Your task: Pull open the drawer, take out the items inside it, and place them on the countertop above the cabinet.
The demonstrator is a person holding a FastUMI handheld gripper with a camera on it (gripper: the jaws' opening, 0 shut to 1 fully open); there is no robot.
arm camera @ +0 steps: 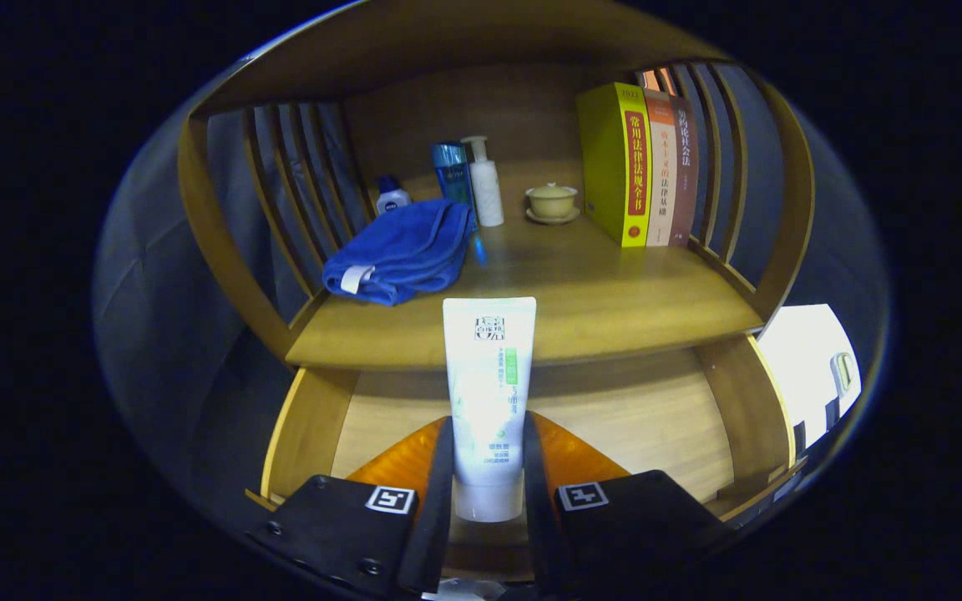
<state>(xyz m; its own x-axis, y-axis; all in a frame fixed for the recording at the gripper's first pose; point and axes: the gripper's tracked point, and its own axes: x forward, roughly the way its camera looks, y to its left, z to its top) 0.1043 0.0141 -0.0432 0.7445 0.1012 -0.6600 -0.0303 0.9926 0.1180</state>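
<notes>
Tube (488,392) clamped upright between gripper (488,467) fingers, lifted over open drawer (640,417), just short of countertop (598,292), probably heading beside blue towel (402,250).

The hand-held gripper (488,467) points forward, both fingers (439,484) pressed against a white upright plastic tube (488,384) held between them.

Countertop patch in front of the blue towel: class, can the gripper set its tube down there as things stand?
Probably yes. The gripper is shut on the white tube, and the countertop just beyond it lies bare between the blue towel and the books.
</notes>
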